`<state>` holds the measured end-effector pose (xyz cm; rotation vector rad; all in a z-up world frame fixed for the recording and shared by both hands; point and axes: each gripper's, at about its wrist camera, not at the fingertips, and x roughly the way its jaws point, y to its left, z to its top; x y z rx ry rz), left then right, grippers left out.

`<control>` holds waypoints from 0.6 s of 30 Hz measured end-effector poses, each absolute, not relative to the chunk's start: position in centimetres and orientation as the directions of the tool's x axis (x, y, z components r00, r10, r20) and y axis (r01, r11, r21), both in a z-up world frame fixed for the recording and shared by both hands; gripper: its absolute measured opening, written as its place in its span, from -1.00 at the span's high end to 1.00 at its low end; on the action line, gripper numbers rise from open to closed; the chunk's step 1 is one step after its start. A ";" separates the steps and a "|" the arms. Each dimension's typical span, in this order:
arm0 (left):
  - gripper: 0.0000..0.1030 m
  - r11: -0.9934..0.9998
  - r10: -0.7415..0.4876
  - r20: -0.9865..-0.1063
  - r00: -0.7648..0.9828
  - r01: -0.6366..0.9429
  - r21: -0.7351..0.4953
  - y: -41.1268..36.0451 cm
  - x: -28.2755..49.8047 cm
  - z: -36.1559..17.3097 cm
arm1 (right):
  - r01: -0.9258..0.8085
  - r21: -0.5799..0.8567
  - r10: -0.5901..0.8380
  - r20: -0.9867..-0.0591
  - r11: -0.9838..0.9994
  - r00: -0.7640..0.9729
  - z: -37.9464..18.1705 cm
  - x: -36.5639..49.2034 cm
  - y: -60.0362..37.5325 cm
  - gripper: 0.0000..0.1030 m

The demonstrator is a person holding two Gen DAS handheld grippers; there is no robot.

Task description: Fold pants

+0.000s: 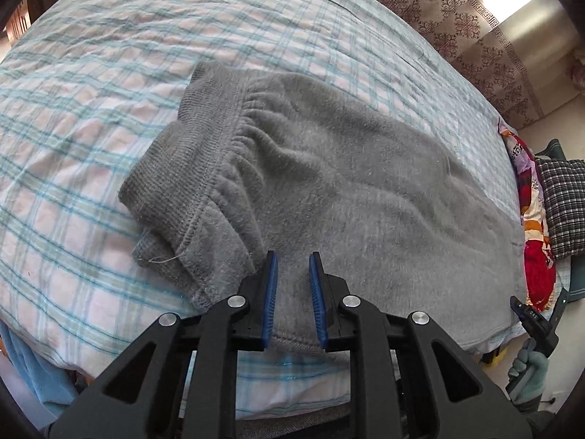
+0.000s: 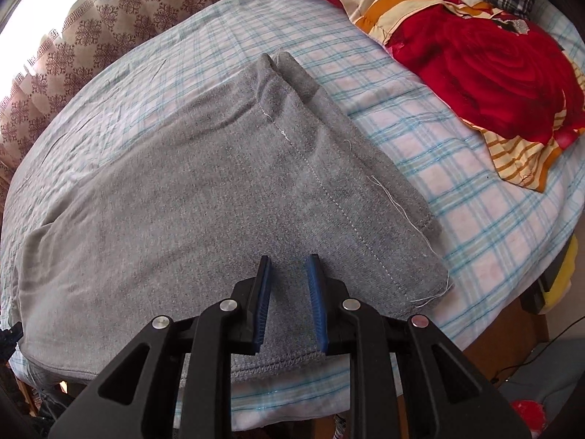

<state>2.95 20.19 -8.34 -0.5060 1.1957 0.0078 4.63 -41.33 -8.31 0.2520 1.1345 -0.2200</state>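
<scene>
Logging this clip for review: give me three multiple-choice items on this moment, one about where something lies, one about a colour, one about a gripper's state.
1. Where do the pants lie?
A. on the plaid bed sheet
B. on a chair
C. on the floor

2. What colour are the pants?
A. navy
B. grey
C. beige

3. How is the left gripper?
A. shut on the waistband
B. open above the near edge of the pants
C. out of view

Answers:
1 A, checked sheet shows all around the cloth.
2 B, grey in both wrist views.
3 B, a gap shows between its blue pads, nothing pinched; the right gripper looks alike.
</scene>
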 end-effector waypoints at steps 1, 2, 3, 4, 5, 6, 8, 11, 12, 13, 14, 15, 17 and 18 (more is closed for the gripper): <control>0.73 0.884 -0.258 -0.891 0.374 -0.280 -0.373 20.3 2.4 -8.7 | 0.301 0.063 -0.066 -0.915 0.951 0.399 -8.1 5.1 -41.1 0.60; 0.76 0.879 -0.265 -0.893 0.364 -0.290 -0.379 20.3 1.8 -9.0 | 0.297 0.042 -0.084 -0.912 0.954 0.401 -7.7 5.5 -40.7 0.60; 0.76 0.880 -0.267 -0.895 0.358 -0.289 -0.378 20.3 1.4 -9.2 | 0.281 0.036 -0.088 -0.905 0.959 0.417 -7.1 6.2 -40.1 0.60; 0.77 0.887 -0.260 -0.899 0.353 -0.281 -0.367 20.1 1.0 -9.2 | 0.257 0.045 -0.075 -0.896 0.965 0.437 -6.4 7.0 -39.3 0.60; 0.77 0.895 -0.251 -0.903 0.350 -0.271 -0.354 19.9 0.7 -9.2 | 0.228 0.059 -0.052 -0.889 0.972 0.454 -5.9 7.8 -38.4 0.59; 0.77 0.900 -0.247 -0.905 0.347 -0.263 -0.347 19.7 0.6 -9.1 | 0.191 0.078 -0.021 -0.884 0.978 0.467 -5.5 8.8 -37.2 0.56; 0.77 0.900 -0.253 -0.905 0.342 -0.259 -0.350 19.8 0.6 -9.3 | 0.092 0.124 0.065 -0.875 0.988 0.480 -4.9 11.2 -34.1 0.36; 0.77 0.899 -0.262 -0.903 0.340 -0.255 -0.356 19.9 0.8 -9.5 | -0.085 0.173 0.192 -0.847 0.981 0.496 -4.2 14.8 -28.1 0.08; 0.77 0.900 -0.262 -0.903 0.341 -0.253 -0.356 19.8 0.8 -9.4 | -0.142 0.181 0.228 -0.838 0.973 0.495 -4.0 16.1 -25.9 0.07; 0.77 0.901 -0.262 -0.903 0.342 -0.249 -0.356 19.9 0.8 -9.4 | -0.193 0.185 0.258 -0.833 0.964 0.490 -3.8 17.4 -23.7 0.07; 0.77 0.902 -0.262 -0.902 0.344 -0.244 -0.355 19.9 0.9 -9.2 | -0.240 0.191 0.288 -0.829 0.952 0.480 -3.9 18.5 -21.7 0.07; 0.77 0.903 -0.262 -0.900 0.349 -0.241 -0.356 19.9 1.0 -9.0 | -0.290 0.205 0.324 -0.827 0.935 0.460 -4.0 19.7 -19.7 0.07; 0.77 0.903 -0.265 -0.894 0.361 -0.233 -0.362 20.0 1.2 -8.5 | -0.378 0.238 0.389 -0.831 0.895 0.398 -4.5 21.7 -16.1 0.07; 0.77 0.905 -0.266 -0.891 0.368 -0.223 -0.363 20.0 1.4 -8.0 | -0.410 0.254 0.412 -0.836 0.876 0.362 -4.9 22.7 -14.5 0.07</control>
